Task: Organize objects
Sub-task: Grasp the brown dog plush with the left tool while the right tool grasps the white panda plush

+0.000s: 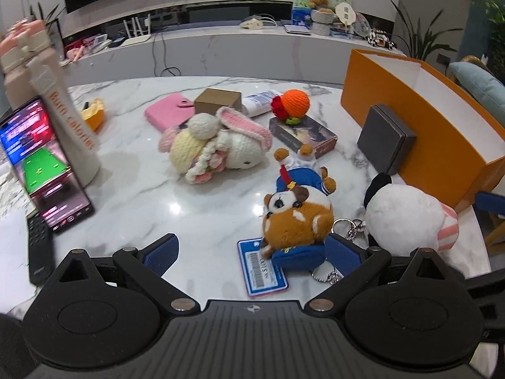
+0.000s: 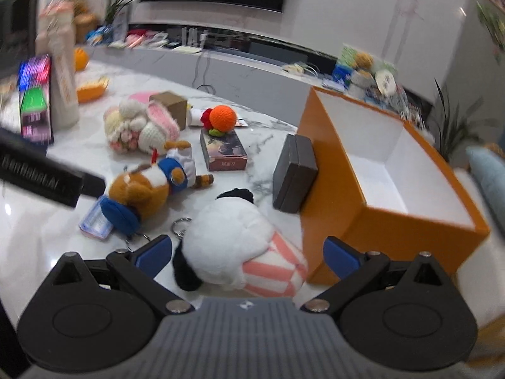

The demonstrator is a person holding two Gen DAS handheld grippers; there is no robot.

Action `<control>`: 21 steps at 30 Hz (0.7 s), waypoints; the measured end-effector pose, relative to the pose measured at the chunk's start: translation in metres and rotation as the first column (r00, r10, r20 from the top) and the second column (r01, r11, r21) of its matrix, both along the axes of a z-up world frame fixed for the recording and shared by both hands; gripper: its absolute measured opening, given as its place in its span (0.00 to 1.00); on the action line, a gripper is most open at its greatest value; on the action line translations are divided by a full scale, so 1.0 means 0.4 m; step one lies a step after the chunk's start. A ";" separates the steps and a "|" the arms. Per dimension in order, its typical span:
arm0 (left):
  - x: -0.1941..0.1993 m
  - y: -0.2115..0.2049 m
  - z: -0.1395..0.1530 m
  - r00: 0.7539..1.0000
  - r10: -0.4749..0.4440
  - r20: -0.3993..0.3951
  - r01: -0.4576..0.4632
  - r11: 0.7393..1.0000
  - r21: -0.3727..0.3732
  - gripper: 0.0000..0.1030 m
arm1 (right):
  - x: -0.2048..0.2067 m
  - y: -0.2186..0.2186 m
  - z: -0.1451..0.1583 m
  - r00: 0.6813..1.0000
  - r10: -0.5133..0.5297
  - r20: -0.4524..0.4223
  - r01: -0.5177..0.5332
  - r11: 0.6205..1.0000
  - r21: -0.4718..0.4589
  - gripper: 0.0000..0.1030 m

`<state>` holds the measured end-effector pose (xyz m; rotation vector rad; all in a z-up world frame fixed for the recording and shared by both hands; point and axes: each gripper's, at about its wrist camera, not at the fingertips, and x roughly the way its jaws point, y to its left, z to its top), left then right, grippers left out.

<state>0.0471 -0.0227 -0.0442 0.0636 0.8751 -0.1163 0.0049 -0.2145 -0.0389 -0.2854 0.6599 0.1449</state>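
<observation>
Marble table (image 1: 132,208) with plush toys, both tools (image 1: 251,252) (image 2: 247,252) wide open, empty.

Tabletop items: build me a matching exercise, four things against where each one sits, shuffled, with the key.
Things:
1. crocheted orange ball
2. dark grey box
3. brown plush dog
4. black-and-white plush

Places:
A. leaning against the orange box
B. between the right gripper fingers, jaws open
C. on top of the printed card box
D. lying partly on the blue barcode card

Pairs: 1-C, 2-A, 3-D, 4-B
</observation>
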 end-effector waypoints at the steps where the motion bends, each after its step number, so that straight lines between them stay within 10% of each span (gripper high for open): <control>1: 0.007 -0.005 -0.004 1.000 -0.008 0.002 0.008 1.000 0.001 1.00 | 0.002 0.008 -0.008 0.999 0.031 0.009 -0.031 0.999 -0.044 0.99; 9: 0.034 -0.048 -0.029 0.996 -0.085 0.015 0.085 0.996 0.036 1.00 | -0.003 0.062 -0.065 0.933 0.360 0.026 -0.323 0.865 -0.383 0.99; 15: 0.059 -0.080 -0.063 0.992 -0.127 -0.005 0.127 0.989 0.072 1.00 | 0.027 0.071 -0.112 0.870 0.485 -0.092 -0.472 0.762 -0.443 0.99; 21: 0.073 -0.103 -0.092 0.984 -0.175 0.020 0.171 0.979 0.110 1.00 | 0.073 0.071 -0.130 0.883 0.456 -0.114 -0.464 0.806 -0.368 0.99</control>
